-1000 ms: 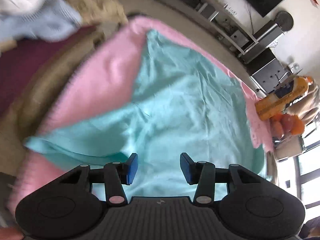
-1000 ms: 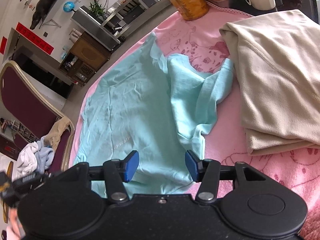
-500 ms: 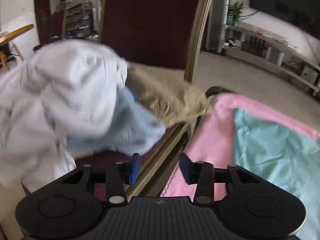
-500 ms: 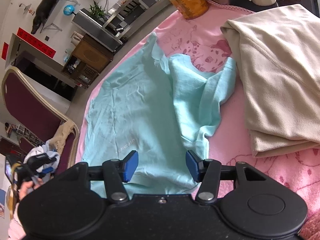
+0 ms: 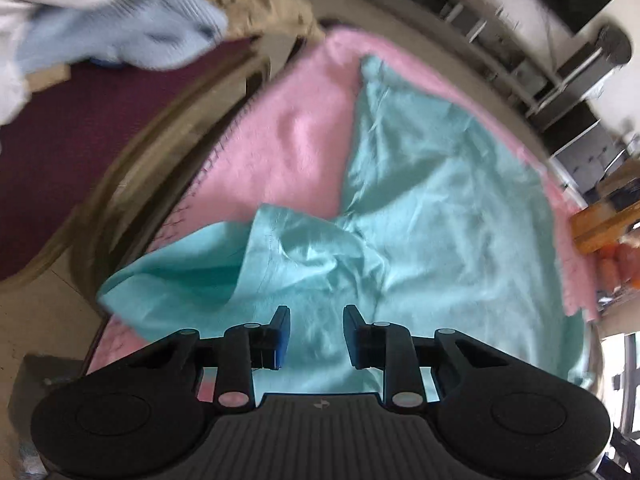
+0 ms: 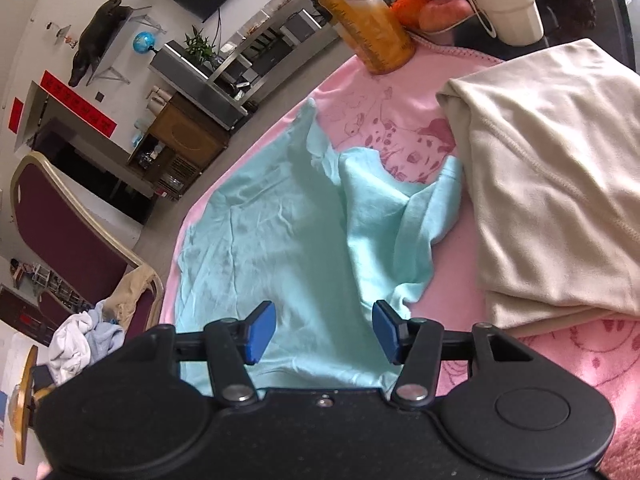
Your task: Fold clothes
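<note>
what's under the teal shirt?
The teal shirt lies on a pink blanket with a printed spotted-dog cartoon. What lies beneath the blanket is covered.

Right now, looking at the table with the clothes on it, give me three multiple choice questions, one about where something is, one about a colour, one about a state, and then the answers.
1. Where does the folded beige garment lie?
A. On the pink blanket
B. On the maroon chair seat
C. On the floor

2. What colour is the thin shirt spread under the right gripper?
A. White
B. Light turquoise
C. Maroon

3. How does the right gripper stand?
A. Shut on the shirt
C. Shut on the beige garment
B. Open, with nothing pinched

Answers: 1 A, pink cloth shows around its edges. 2 B, the right wrist view shows it pale turquoise. 3 B, its blue pads stand well apart above the shirt.
</note>
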The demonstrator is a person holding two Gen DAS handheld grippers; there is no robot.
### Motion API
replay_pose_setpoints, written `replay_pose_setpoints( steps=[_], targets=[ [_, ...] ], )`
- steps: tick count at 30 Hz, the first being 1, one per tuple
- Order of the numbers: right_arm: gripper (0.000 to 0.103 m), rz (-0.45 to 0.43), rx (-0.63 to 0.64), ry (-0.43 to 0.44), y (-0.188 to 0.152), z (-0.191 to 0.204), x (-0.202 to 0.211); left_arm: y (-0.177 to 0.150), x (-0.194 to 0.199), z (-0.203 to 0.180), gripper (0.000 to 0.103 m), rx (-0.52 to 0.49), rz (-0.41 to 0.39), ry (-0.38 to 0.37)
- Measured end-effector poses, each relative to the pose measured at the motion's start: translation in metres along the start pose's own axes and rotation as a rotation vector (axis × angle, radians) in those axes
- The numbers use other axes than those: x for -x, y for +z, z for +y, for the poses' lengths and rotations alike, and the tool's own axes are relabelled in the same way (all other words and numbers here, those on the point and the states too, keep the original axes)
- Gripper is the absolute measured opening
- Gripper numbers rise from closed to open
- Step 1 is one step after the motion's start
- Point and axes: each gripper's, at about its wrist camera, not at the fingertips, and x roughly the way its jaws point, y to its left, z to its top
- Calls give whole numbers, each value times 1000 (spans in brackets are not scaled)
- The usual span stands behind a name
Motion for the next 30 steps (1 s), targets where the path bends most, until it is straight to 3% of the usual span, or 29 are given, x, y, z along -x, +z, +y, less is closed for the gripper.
replay_pose_setpoints(
  steps=[1, 3, 5, 7, 9, 12, 16, 19, 23, 26, 28, 30],
  targets=[
    [52, -7, 4, -4, 0, 0, 1, 6, -5, -2, 17, -20, -25, 42],
    [53, -15, -3, -4, 1, -1, 1, 17, -12, -5, 18, -55, -96, 143],
    [53, -18, -12, -4, 2, -3, -1, 28, -10, -7, 24, -75, -223, 288],
    [53, -15, -9, -12, 2, -2, -4, 36, -6, -3, 23, -53, -326, 443],
    [53, -21, -7, -17, 3, -1, -4, 40, 2, 5, 28, -15, -330, 485],
    [53, -37, -18, -18, 9, 1, -2, 29, 20, 4, 41, -9, -262, 372],
    [54, -84, 8, -7, 28, 5, 15, -6, 54, -7, 46, -37, -188, 258],
    [60, -131, 73, -21, 46, 8, 25, -33, 69, 6, 52, 43, -139, 140],
    [60, -144, 74, -23, 63, -1, 18, -47, 47, 27, 48, 213, -55, 58],
    [60, -120, 5, -24, 59, -13, 8, -49, 30, 41, 48, 329, -16, 14],
    [60, -111, -2, -23, 57, -16, 7, -48, 29, 42, 48, 358, -26, -3],
    [60, -111, 20, -35, 56, -14, 6, -48, 31, 41, 42, 364, -60, -3]
  ],
)
